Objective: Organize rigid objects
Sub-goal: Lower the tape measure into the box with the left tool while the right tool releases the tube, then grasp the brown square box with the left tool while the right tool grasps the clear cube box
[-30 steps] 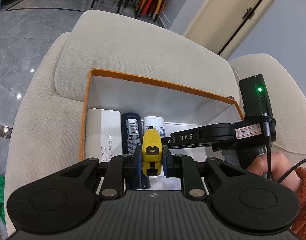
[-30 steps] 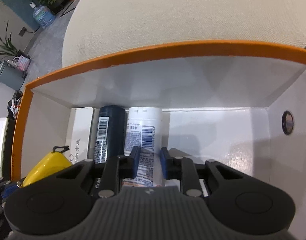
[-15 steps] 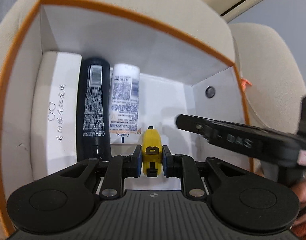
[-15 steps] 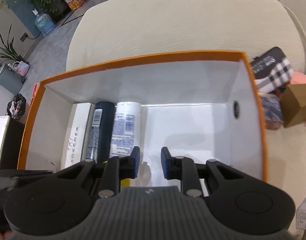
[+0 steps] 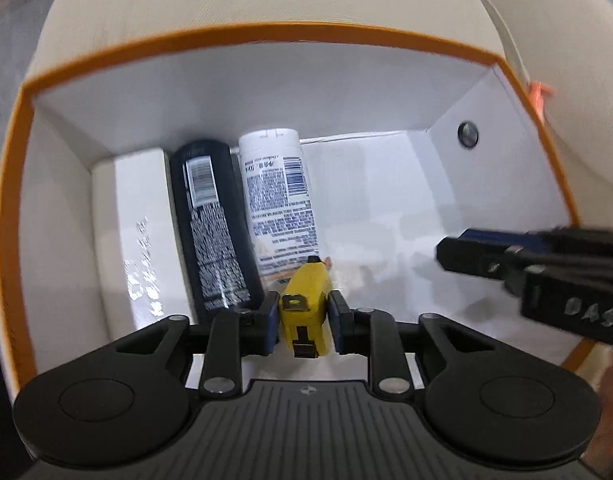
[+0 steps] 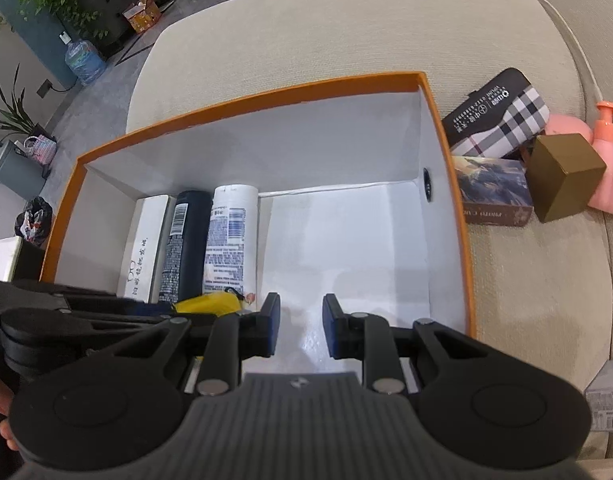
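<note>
step in hand, i judge: placing the yellow tape measure (image 5: 306,308) into the orange-rimmed box (image 5: 266,36). the left gripper (image 5: 302,322) has its jaws clamped on it, low inside the box, just right of the white bottle (image 5: 276,196), w/ the black bottle (image 5: 210,220) and white carton (image 5: 140,232) further left. its long axis seems to run along the fingers, toward the far wall. right gripper (image 6: 300,330) hovers, jaws apart, holding nothing. next: probably set it down parallel to the bottles, then let go.
</note>
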The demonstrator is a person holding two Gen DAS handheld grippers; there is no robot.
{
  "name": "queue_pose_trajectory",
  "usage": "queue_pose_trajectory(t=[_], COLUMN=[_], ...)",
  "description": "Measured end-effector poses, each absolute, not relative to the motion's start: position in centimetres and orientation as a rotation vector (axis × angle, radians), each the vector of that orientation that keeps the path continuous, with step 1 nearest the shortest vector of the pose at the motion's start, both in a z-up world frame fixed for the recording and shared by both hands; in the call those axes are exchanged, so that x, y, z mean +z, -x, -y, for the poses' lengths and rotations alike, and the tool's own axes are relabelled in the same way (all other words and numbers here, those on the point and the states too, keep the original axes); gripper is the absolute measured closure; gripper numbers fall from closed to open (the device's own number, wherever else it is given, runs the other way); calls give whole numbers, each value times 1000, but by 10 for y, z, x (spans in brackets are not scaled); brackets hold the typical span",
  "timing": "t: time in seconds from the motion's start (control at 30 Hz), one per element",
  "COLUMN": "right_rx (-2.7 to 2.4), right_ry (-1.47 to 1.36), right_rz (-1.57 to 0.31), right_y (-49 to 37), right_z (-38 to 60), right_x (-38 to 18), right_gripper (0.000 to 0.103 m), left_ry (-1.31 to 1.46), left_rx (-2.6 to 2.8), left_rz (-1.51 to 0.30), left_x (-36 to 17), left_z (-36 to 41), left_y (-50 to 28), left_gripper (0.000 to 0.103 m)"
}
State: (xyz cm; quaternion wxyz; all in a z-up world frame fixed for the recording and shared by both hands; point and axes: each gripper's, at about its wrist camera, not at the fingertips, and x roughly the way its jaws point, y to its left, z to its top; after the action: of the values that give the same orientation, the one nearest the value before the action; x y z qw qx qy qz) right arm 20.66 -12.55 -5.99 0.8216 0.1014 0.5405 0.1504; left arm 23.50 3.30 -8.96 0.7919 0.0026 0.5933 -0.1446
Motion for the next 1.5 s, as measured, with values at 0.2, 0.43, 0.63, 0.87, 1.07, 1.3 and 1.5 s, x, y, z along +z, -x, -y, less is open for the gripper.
queue_pose_trajectory(t=[0.2,0.43,0.63,0.87,1.07,1.3,1.5], right_rx=[337,324,295,302,323,236,-6], right_ry=[-236,-268,-305,-373,-364,-377,-385], right_rz=[-1116,-1066,-1033,-1014,-990,-946,-1065], right_y=[-195,-180,-169,-153,-136,-122,-125], right_z=[136,156,179,203,208,245,303], right_x=[-50,-32,-22,-16,-10,1,-20], right_gripper=[80,74,73,73,72,60,51], left_ry=[-204,-171,-209,-186,-195,-132,-160], left_rx=[-290,-275,-254,-235,-240,-269,-391], left_rz=[-1199,-1180,-1220,-1279,-1286,-1207,-1053], left_x=[-89,-80,-75,-90,-90,-61,-17], left_z=[-14,-18,-13,-9,-1,0,41], left_y=[-226,-221,-209,-209,-214,-205,-192], left_gripper=[58,58,71,77,77,77,76])
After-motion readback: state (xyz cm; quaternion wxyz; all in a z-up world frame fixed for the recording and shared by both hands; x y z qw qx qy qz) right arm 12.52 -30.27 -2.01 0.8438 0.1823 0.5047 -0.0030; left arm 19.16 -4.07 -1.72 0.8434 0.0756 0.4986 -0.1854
